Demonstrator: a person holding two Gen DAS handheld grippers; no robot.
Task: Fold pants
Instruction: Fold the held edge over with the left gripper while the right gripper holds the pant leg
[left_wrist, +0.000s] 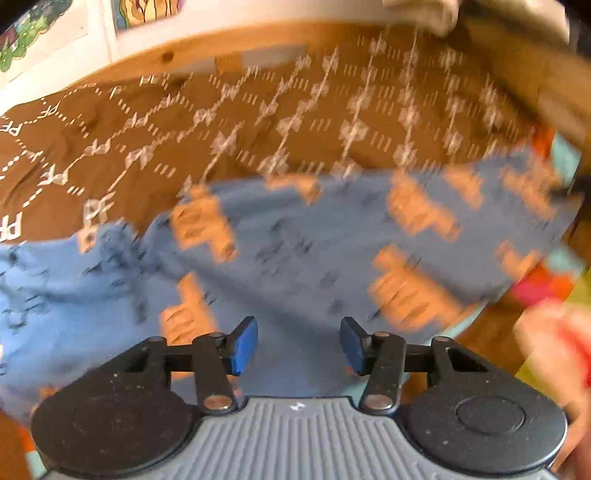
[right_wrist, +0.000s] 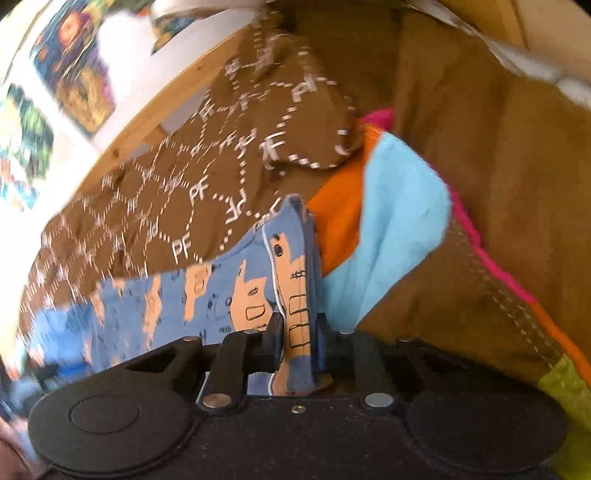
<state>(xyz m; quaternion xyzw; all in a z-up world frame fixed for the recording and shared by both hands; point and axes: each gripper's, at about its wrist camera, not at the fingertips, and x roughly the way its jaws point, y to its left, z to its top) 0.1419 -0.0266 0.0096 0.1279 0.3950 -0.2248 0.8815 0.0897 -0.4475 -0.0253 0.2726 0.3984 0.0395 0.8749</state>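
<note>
The pants (left_wrist: 303, 254) are blue with orange figures and lie spread on a brown patterned cover (left_wrist: 155, 129). My left gripper (left_wrist: 299, 345) hovers just over the blue cloth, its blue pads apart and nothing between them. In the right wrist view a bunched edge of the pants (right_wrist: 295, 295) runs up between the pads of my right gripper (right_wrist: 298, 339), which is shut on it. The rest of the pants (right_wrist: 155, 306) trails off to the left, blurred.
A light blue, orange and pink cloth (right_wrist: 395, 229) lies right beside the pinched edge. The brown cover (right_wrist: 207, 173) with white letters spreads behind. A wooden frame (left_wrist: 177, 55) runs along the far side, with coloured pictures (right_wrist: 74, 66) on the white wall.
</note>
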